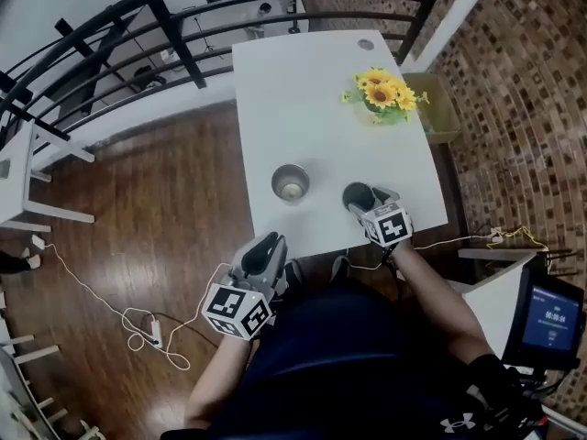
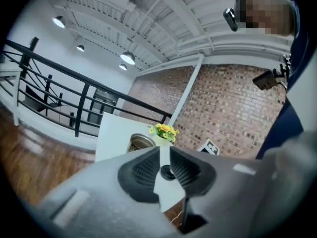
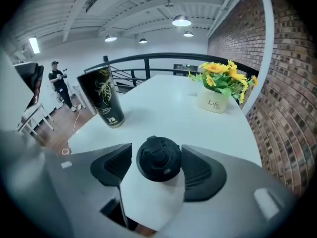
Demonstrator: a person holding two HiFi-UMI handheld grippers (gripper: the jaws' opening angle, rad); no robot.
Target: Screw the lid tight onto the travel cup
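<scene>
The lid [image 3: 158,158] lies flat on the white surface [image 1: 303,90], spout side up, directly between the jaws of the right gripper [image 1: 371,200]. In the right gripper view those jaws stand released. A clear strip of surface shows between the lid and the pad on the left of the frame, and the pad on the right sits just beside the rim without visibly pressing on it. So nothing is held yet.

The travel cup [image 1: 291,183] stands upright and open-mouthed near the middle of the head view, a little to the left of the lid and apart from it. Its long axis is vertical, so we judge the lid must be lifted, carried leftward over the mouth and lowered flat before any turning.

The left gripper [image 1: 268,244] hangs below the near edge of the surface, at the lower left of the head view. Its jaws are a narrow slit apart with nothing between them. We judge it the nearer one to steady the cup.

Only the right gripper view shows the gap around the lid and the cup's dark printed wall at upper left. The head view alone shows the cup's open mouth. The left gripper view frames the lid through its slit. A pot of sunflowers [image 3: 214,102] stands well behind.
</scene>
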